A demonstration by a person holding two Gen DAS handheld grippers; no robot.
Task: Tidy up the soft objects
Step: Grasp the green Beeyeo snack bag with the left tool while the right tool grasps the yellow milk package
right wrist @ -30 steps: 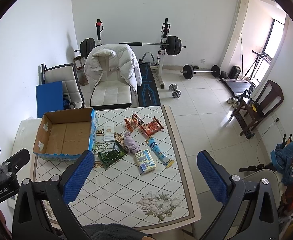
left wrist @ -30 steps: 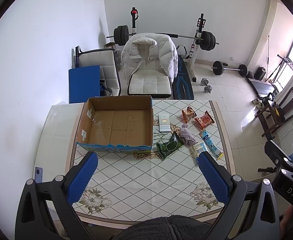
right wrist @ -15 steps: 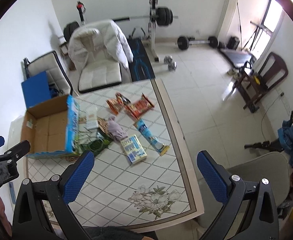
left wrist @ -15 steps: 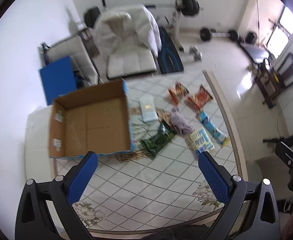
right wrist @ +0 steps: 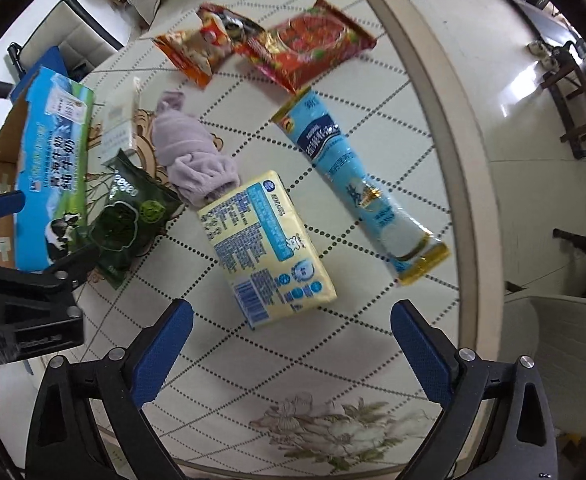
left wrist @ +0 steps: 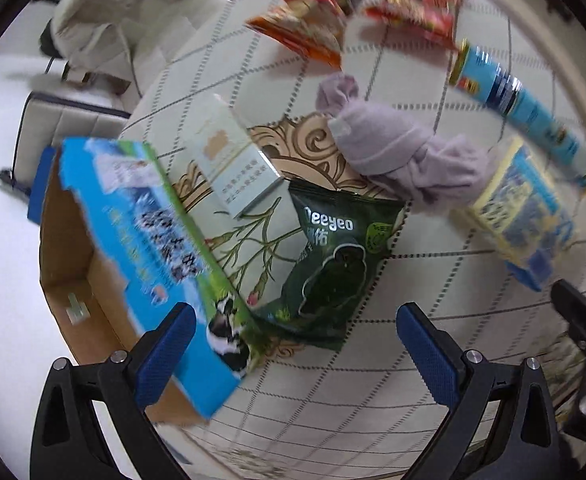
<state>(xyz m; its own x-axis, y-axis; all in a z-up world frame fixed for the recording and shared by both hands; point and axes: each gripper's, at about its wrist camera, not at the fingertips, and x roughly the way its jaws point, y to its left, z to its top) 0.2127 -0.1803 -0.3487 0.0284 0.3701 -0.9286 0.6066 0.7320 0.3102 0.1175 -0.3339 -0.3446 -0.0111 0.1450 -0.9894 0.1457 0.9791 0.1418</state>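
Blue rubber pads line both of your grippers, and both sets of jaws stand wide apart with nothing between them. Your left gripper (left wrist: 293,344) hangs low over the green snack pouch (left wrist: 329,264), which lies flat on the tiled table (left wrist: 393,364), touching the printed wall of the open cardboard box (left wrist: 141,236). That box sits at the table's left side with its mouth up, probably so soft things can be dropped straight in.

Your right gripper (right wrist: 291,344) hovers just short of the yellow tissue pack (right wrist: 265,246), which lies flat and slightly angled. Behind it, the lilac rolled sock (right wrist: 191,152) touches the pack's far corner and rests beside a white carton (right wrist: 119,122) that stands against the box.

Further right, well apart from the sock, a long blue tube pack (right wrist: 357,184) lies diagonally. Two red and orange snack bags (right wrist: 261,40) overlap at the far edge.

Everything is spread in a loose single layer, so each item looks reachable from above. Judging by position, the pouch and the tissue pack are your nearest targets. The left view is motion-blurred.
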